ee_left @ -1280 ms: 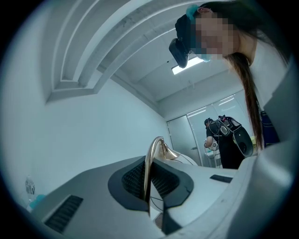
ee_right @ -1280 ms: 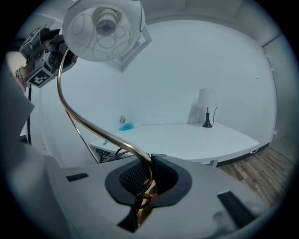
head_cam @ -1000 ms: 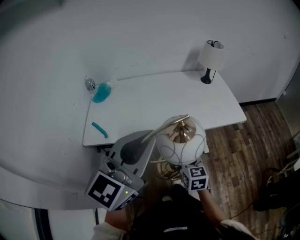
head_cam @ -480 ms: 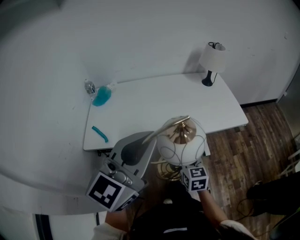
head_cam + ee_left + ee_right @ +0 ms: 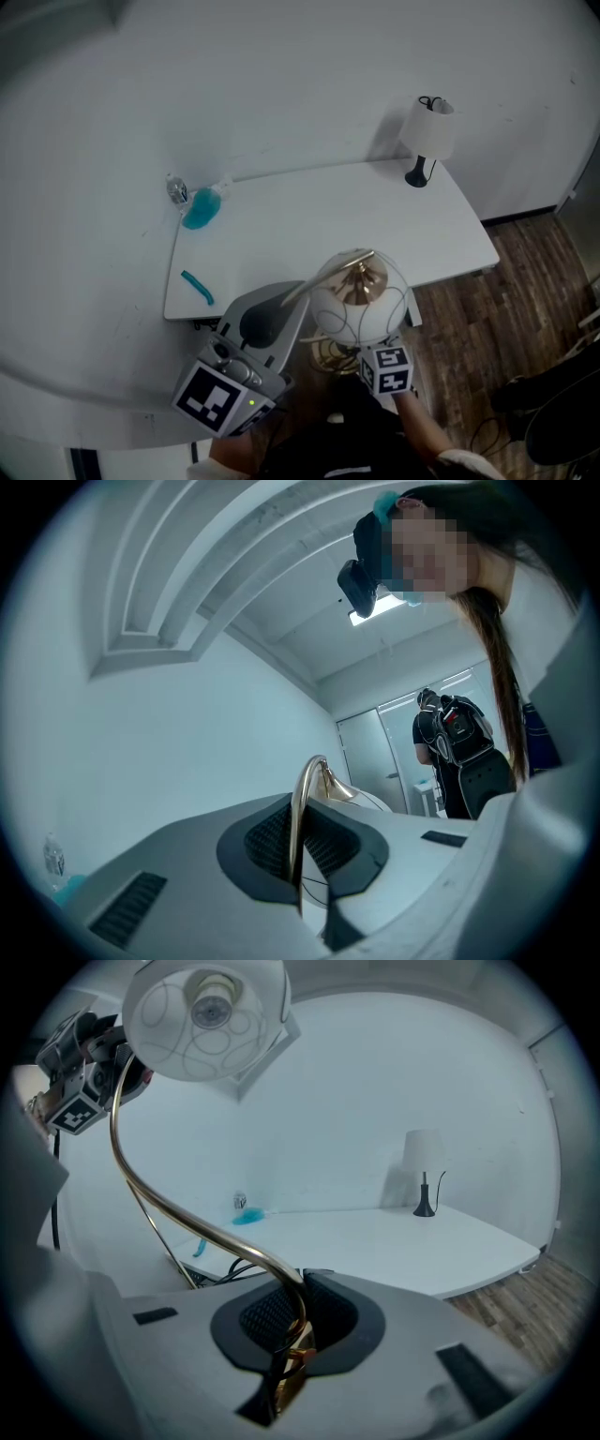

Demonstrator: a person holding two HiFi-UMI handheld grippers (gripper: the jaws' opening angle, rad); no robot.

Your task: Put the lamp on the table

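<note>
lamp (image 5: pixel 361 300) — a white globe shade on a curved brass stem (image 5: pixel 187 1222) — hangs in the air between us and the table (image 5: pixel 309 216), just short of its near edge and above the wood floor (image 5: pixel 487 319). the left gripper (image 5: pixel 300 855) is clamped on the stem up near the globe. the right gripper (image 5: pixel 291 1326) is clamped lower on the same stem, close to the brass base (image 5: pixel 328 352). so the stem rises from right gripper to left, and the tabletop lies ahead of both, with bare surface between the blue bottle (image 5: pixel 200 208) and the small shaded lamp (image 5: pixel 427 131) at the far right corner. we judge the right gripper, nearer the base, will steer the landing. compared with a second ago both grips are unchanged, and in the head view the table's near edge sits a little closer to the globe.
</note>
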